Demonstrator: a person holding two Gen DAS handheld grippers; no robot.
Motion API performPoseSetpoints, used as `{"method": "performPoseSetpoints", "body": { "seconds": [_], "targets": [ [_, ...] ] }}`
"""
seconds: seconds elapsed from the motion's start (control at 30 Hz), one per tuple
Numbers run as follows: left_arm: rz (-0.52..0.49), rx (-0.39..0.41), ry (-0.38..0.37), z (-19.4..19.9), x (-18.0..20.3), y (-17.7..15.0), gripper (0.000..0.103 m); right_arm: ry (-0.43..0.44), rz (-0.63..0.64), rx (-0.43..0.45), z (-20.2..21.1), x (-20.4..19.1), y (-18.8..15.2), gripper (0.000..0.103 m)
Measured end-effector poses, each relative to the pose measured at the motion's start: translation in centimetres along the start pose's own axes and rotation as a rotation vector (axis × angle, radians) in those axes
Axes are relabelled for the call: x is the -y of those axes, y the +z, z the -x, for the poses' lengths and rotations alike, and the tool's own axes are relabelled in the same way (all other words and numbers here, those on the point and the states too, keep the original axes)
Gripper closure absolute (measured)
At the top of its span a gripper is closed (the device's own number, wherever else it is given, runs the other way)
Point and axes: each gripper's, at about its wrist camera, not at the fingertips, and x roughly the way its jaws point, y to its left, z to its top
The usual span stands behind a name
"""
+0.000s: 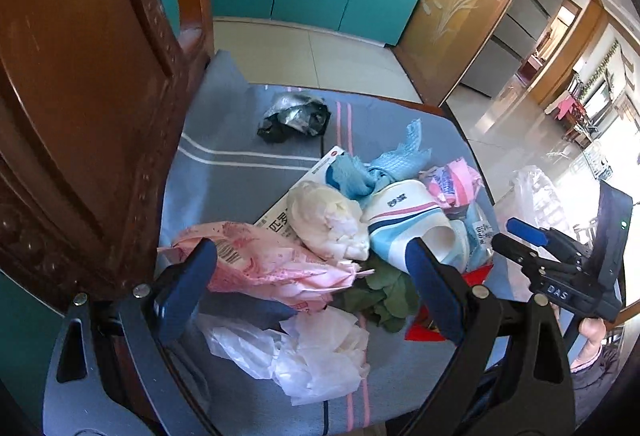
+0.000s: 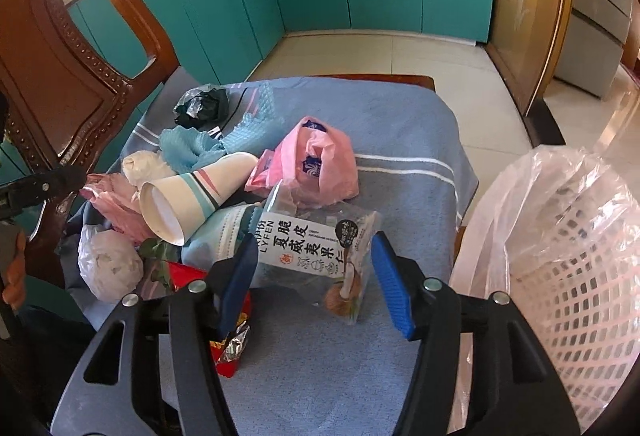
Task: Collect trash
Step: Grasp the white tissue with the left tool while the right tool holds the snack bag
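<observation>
The right gripper [image 2: 316, 284] hangs with its jaws spread wide and empty, and the snack wrapper [image 2: 312, 248] lies flat on the blue towel [image 2: 400, 140] right between and just ahead of its fingertips, with the lined trash basket [image 2: 560, 236] close on its right. That wrapper looks light, thin and slick, likely to crumple or slide, so I would pinch it across the middle where the film bunches. The left gripper [image 1: 316, 276] is also wide and empty, a soft pink bag [image 1: 260, 260] between its fingers and a light paper cup [image 1: 408, 224] just ahead.
</observation>
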Motion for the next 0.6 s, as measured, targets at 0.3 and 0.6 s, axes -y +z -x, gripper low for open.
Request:
{"method": "performPoseSetpoints", "body": {
  "seconds": [0.3,0.6],
  "targets": [
    [0.039,-0.027,0.009,-2.2,0.2,0.6,0.017,-0.001,0.01,-0.006,-0.5,-0.7,0.3,0.045],
    [-0.006,-0.091,-0.038,-3.7,1.7,-0.1,0.057,-0.004,-0.01,0.005,0.1,0.0,0.2,0.045]
  ]
}}
